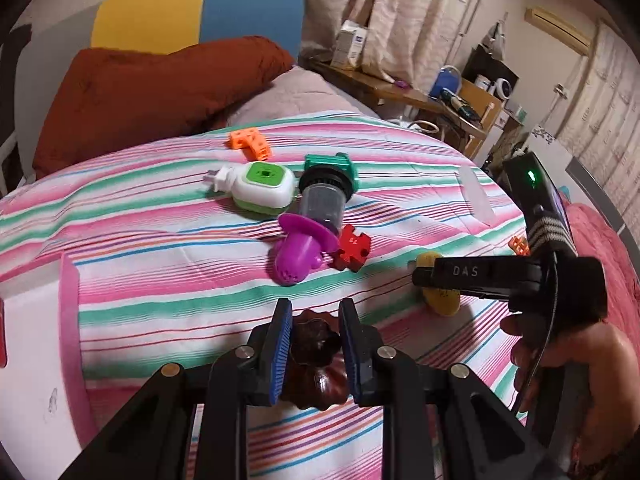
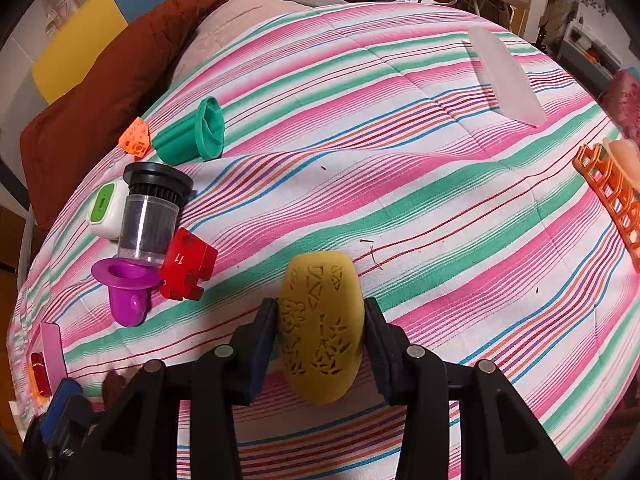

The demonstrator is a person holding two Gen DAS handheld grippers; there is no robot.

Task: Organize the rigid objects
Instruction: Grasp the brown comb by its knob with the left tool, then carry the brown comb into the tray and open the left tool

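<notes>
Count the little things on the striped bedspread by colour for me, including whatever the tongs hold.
Orange: 1
Green: 1
White-green: 1
Black-clear: 1
Purple: 1
Red: 1
Yellow: 1
Dark brown: 1
Total: 8

Striped bedspread (image 2: 400, 168) in pink, green and white, covering the bed. Rust-brown pillow (image 1: 152, 92) at the head end, leaning against a yellow-and-blue headboard panel (image 1: 200, 16). Pale pink pillow (image 1: 292, 96) just beside it. Patterned curtains (image 1: 400, 12) behind. Cluttered wooden desk (image 1: 400, 92) beyond the far edge, with small white boxes (image 1: 350, 44) and a blue container (image 1: 446, 80).
</notes>
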